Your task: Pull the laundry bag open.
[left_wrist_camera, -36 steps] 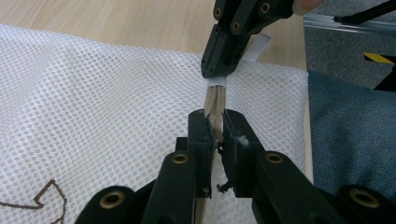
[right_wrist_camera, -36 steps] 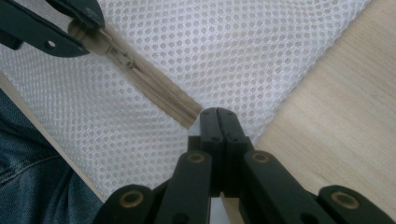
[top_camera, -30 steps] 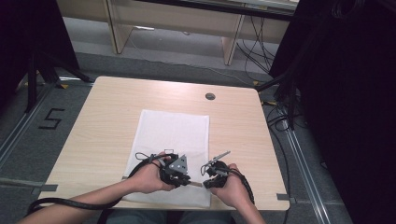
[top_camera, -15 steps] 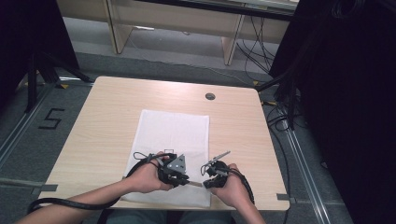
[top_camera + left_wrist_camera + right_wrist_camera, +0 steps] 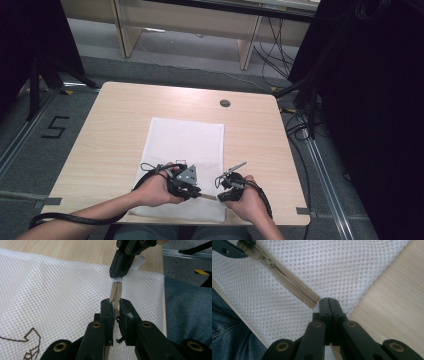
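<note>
Lying flat along the near edge of a wooden table (image 5: 120,120), a white mesh bag (image 5: 187,145) is worked at its beige zipper (image 5: 294,285) — the right gripper (image 5: 329,302) clamped on the tape's end, apparently to anchor it, while the left gripper (image 5: 114,308) pinches the zipper at the slider (image 5: 267,260) — seemingly ready to run it along

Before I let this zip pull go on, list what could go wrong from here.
1. The left tongs pinch the beige zipper close to its slider; the thin mesh bag might snag or tear.
2. The right tongs grip just the zipper's end, so they may slip off.
3. The bag lies loose on the table and may drag.
</note>
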